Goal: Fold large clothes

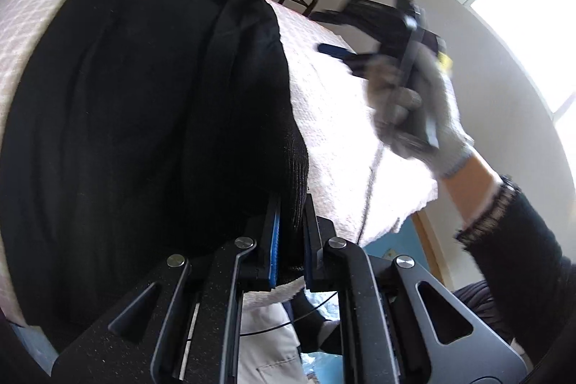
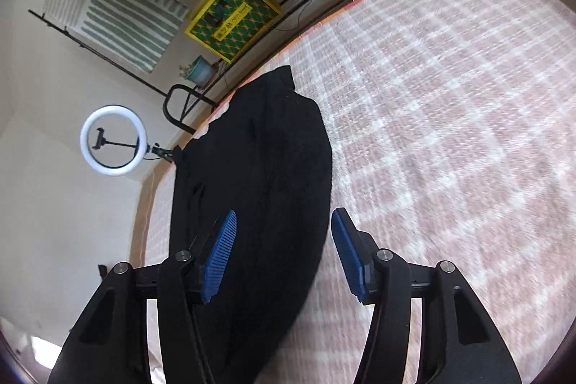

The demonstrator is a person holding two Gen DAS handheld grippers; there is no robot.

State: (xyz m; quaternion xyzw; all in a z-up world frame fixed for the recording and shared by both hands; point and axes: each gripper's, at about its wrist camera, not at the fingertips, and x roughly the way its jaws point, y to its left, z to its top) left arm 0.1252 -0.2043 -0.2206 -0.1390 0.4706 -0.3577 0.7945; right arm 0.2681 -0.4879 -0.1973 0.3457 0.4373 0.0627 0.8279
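**Left gripper pinches the garment's ribbed edge**

A black garment (image 1: 151, 117) lies spread on a pink checked bedspread (image 2: 450, 132). The left gripper (image 1: 289, 240) has its fingers nearly together, clamped on the garment's ribbed near edge. The right gripper (image 2: 284, 251), held in a gloved hand (image 1: 414, 117), hangs above the cloth with its blue pads (image 2: 219, 254) about half apart and nothing gripped between them.
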